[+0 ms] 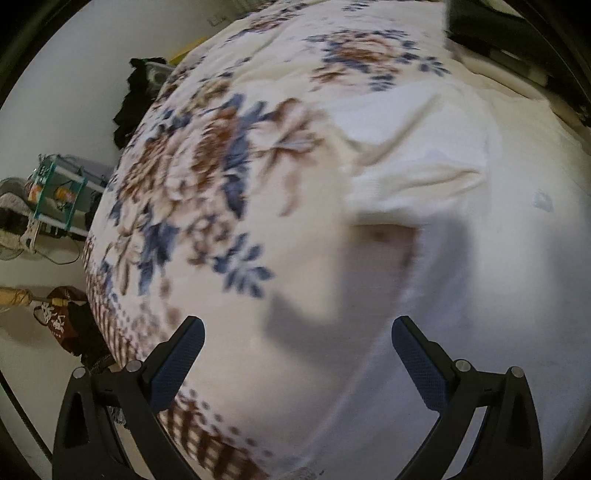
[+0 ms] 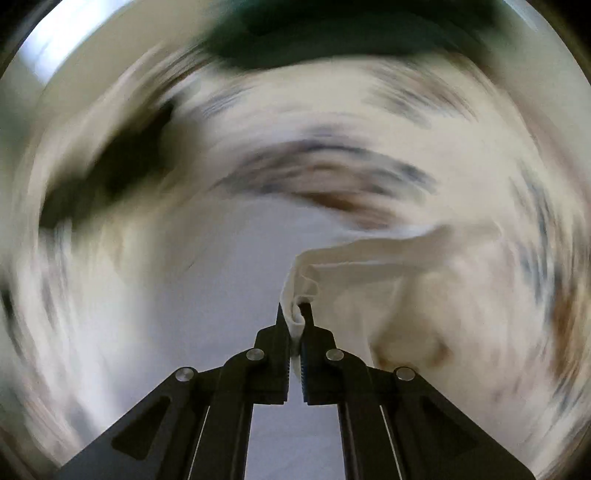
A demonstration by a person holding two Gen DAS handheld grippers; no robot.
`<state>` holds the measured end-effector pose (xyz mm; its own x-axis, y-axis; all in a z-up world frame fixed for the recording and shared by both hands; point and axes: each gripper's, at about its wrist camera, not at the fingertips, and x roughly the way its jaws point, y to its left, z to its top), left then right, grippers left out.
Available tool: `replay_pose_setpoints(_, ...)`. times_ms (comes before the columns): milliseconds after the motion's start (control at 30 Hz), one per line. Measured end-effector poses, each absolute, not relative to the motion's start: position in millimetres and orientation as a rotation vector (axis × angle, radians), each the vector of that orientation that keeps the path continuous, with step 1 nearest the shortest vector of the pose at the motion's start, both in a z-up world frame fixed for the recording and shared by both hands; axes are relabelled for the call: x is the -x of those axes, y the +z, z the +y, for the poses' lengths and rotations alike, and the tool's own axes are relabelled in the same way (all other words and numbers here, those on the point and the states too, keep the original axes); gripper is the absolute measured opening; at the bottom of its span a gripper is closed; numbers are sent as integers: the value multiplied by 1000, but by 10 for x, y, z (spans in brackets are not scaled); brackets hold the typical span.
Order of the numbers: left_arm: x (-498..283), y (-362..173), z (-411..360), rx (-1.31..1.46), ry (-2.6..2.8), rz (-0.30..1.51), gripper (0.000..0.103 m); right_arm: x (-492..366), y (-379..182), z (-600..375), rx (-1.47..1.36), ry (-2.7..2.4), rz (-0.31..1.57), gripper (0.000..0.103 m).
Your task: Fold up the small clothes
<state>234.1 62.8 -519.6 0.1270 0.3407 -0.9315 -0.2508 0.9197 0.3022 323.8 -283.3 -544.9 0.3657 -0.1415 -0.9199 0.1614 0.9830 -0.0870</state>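
Note:
A white garment (image 1: 424, 206) lies spread on the flowered bedspread (image 1: 207, 155), rumpled into folds near the middle of the left wrist view. My left gripper (image 1: 297, 332) hangs above the cloth's near part, pointing steeply down, open, with nothing between its fingers. In the right wrist view, my right gripper (image 2: 295, 314) is shut on a bunched edge of the white garment (image 2: 369, 254), which trails up and to the right from the pads. That view is heavily smeared by motion.
The bed's left edge drops to a pale floor with a teal rack (image 1: 59, 192), a dark pile of clothes (image 1: 136, 96) and a dark red bag (image 1: 62, 317). A dark object (image 1: 491, 26) lies at the bed's far right.

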Motion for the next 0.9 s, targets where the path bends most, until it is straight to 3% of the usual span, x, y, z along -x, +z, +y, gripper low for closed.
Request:
replay_pose_setpoints(133,-2206,-5220,980,-49,465,1394,103,-3049,-6037,-1596,417,28,1382,5)
replay_pose_setpoints(233,-2108,-5222,1197,-29,484,1394,103,-2762,-6058,-1326,453,45,1393,11)
replay_pose_setpoints(267,-2082,-5226,1261,-22,488,1393,103,-2692,-6020,-1314,429,56,1400,17)
replay_pose_setpoints(300,-2060,-5234,1318,-14,492,1393,103,-2646,-5992,-1317,392,68,1416,20)
replay_pose_setpoints(367,-2055,-5259,1387,14,481,1395,103,-2555,-5893,-1396,288,52,1457,37)
replay_pose_setpoints(500,-2192,-5374,1521,261,348,1415,103,-2359,-5734,-1798,-70,-3,1477,45)
replay_pose_setpoints(567,-2266,-5420,1593,448,276,1407,103,-2248,-5733,-2053,-245,-76,1463,66)
replay_pose_setpoints(733,-2491,-5716,1706,1007,93,1323,101,-1933,-5900,-2741,-683,-296,1435,66)
replay_pose_setpoints(833,-2675,-5908,1644,1175,59,1279,95,-1839,-5968,-2996,-793,-373,1417,66)
replay_pose_setpoints(867,-2738,-5939,1616,1198,60,1272,92,-1848,-5988,-3121,-806,-392,1417,66)
replay_pose_setpoints(900,-2817,-5953,1589,1210,57,1255,75,-1808,-5986,-3157,-812,-399,1414,66)
